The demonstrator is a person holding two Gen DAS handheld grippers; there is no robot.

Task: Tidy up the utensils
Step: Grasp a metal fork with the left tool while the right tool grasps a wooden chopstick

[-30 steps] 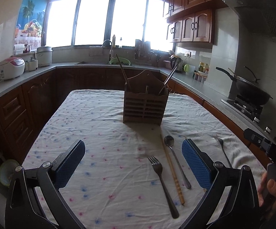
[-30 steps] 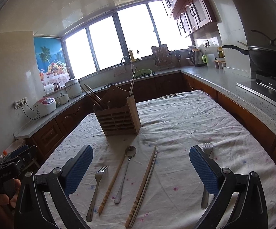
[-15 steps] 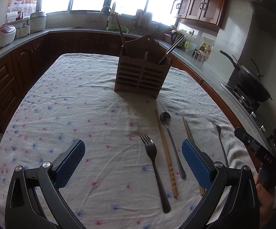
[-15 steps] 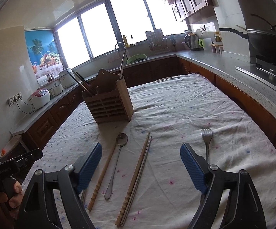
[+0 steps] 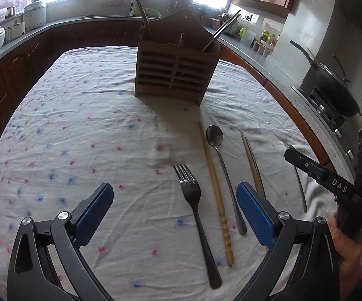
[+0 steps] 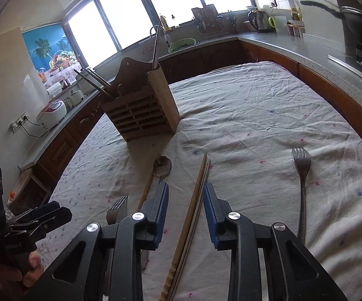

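Left wrist view: your left gripper point(image 5: 172, 210) stands wide apart over the dark metal fork point(image 5: 196, 200) on the speckled white tablecloth point(image 5: 80, 138); slatted wooden utensil holder point(image 5: 174, 72) beyond.
Right wrist view: your right gripper point(image 6: 186, 209) has just been closing, pads astride the pair of brown wooden chopsticks point(image 6: 196, 200), not yet pressing.

Our left gripper point(image 5: 172, 207) sits at the bottom of its frame, jaws wide; our right gripper point(image 6: 186, 209), bottom centre, has just been closing, pads still apart.
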